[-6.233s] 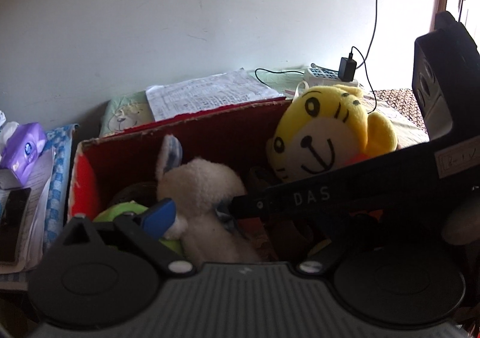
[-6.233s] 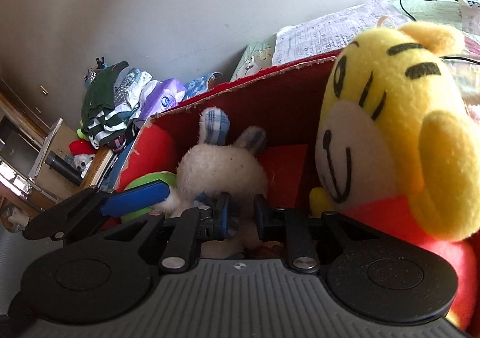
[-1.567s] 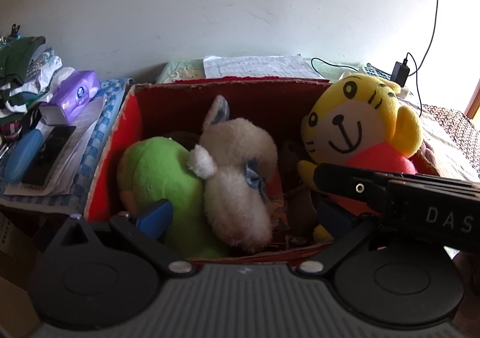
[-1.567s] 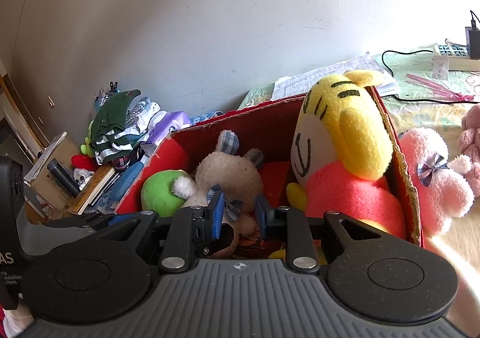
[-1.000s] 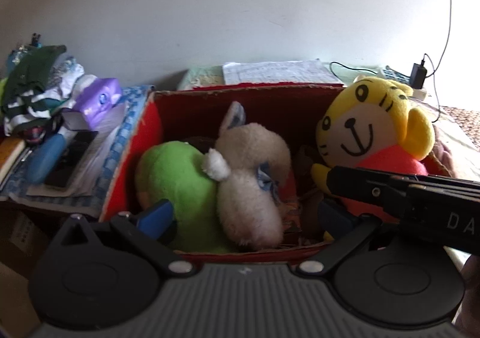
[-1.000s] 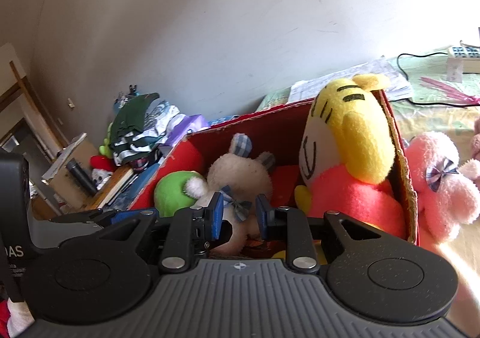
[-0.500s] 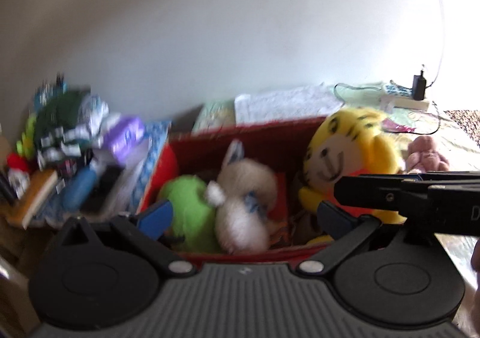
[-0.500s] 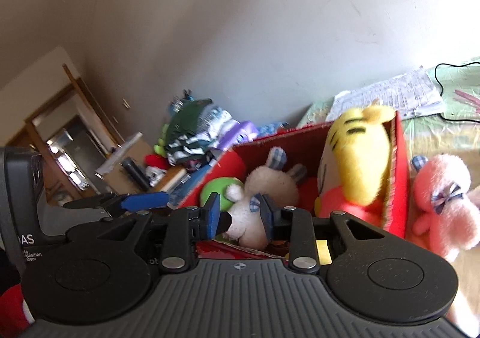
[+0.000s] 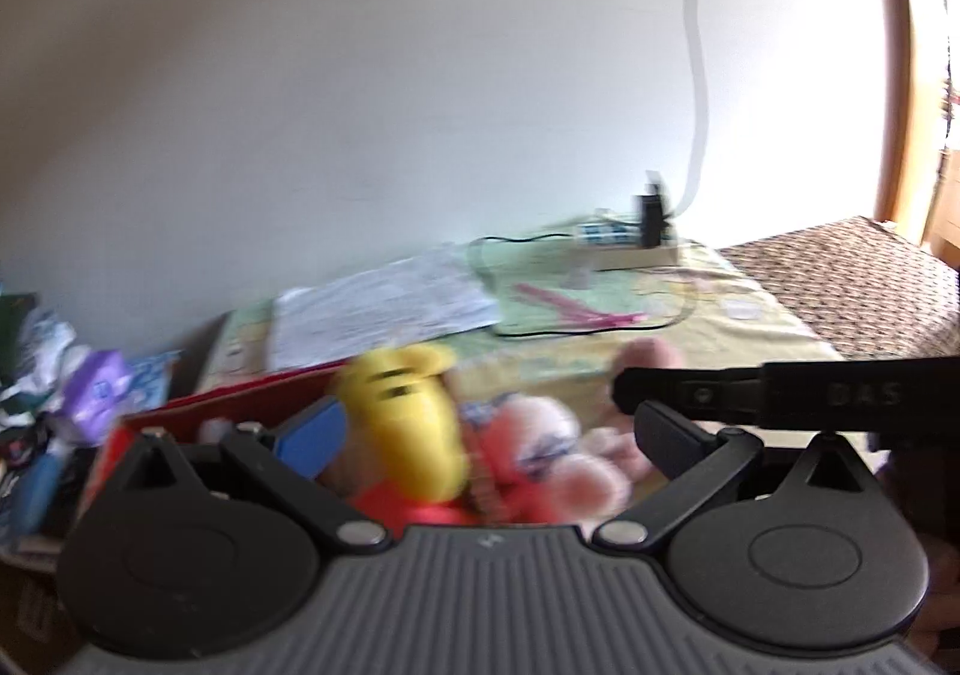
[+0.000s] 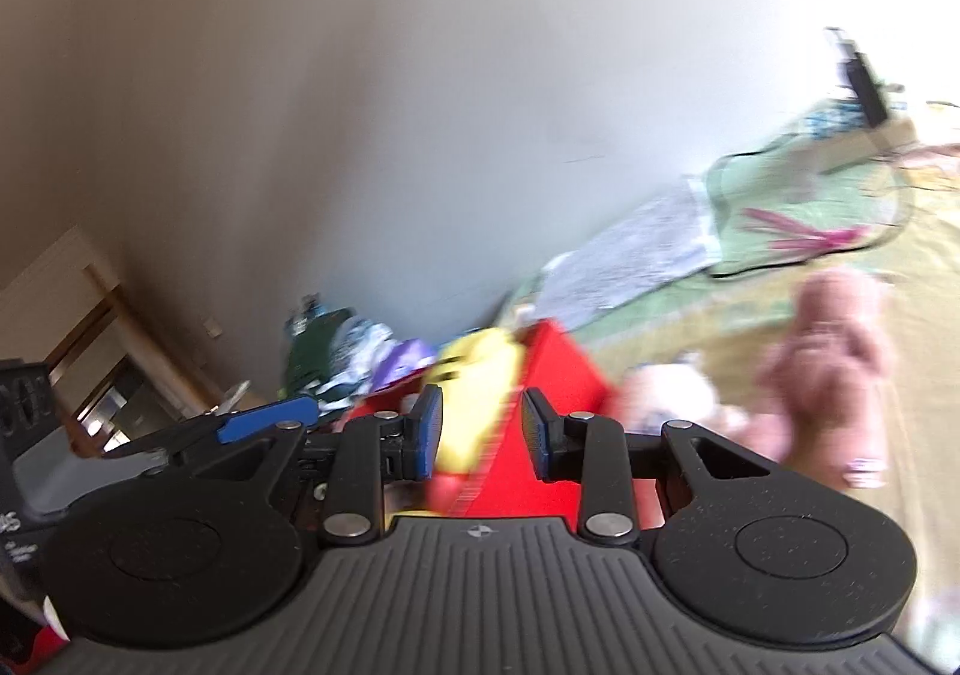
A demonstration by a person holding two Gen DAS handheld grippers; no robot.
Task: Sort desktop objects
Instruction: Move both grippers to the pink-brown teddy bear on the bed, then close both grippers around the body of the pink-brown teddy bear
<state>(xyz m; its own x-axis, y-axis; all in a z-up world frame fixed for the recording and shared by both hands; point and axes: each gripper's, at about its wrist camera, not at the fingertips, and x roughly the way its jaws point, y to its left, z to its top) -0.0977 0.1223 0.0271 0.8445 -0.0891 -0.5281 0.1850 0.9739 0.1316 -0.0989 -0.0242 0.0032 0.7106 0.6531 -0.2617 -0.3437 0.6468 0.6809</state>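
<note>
Both the left tool (image 9: 480, 429) and the right tool (image 10: 480, 432) hover open and empty above the red box (image 10: 555, 375), where the yellow plush (image 9: 408, 411) sits upright; pink plushes (image 10: 831, 351) lie outside it on the bed, apparently unsorted.

Read "DAS" in pale capitals on the black bar of the right gripper (image 9: 840, 394) crossing the left wrist view. Caught only a cut-off "AS" with smaller, illegible lines beneath it on the body of the left gripper (image 10: 18, 525) at the left edge of the right wrist view. Made out nothing on the printed paper sheet (image 9: 378, 309) beyond blurred rows of print, nor on the purple tissue pack (image 9: 99, 384).
</note>
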